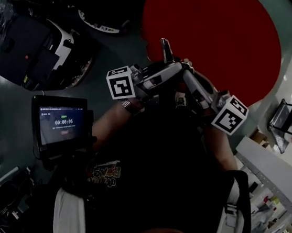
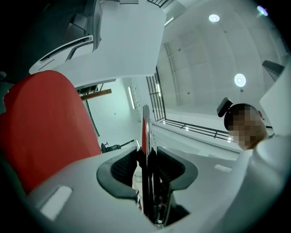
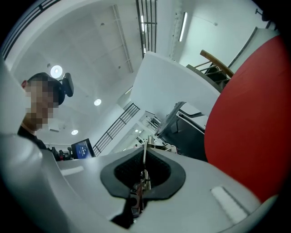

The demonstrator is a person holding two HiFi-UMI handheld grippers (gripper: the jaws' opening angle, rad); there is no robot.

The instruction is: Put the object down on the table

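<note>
Left gripper (image 2: 146, 154) clamps a thin metal strip (image 2: 145, 123); right gripper (image 3: 144, 158) jaws together. Apparently the carrying step; next, lower the strip onto the red table (image 1: 214, 37).

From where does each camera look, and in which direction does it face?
Head view: on the head, facing steeply down; shows torso, left gripper, right gripper, red table.
Left gripper view: on that gripper, tilted up at the ceiling; claw shut on metal strip.
Right gripper view: likewise; claw shut on thin sliver.
Shared: red table.
</note>
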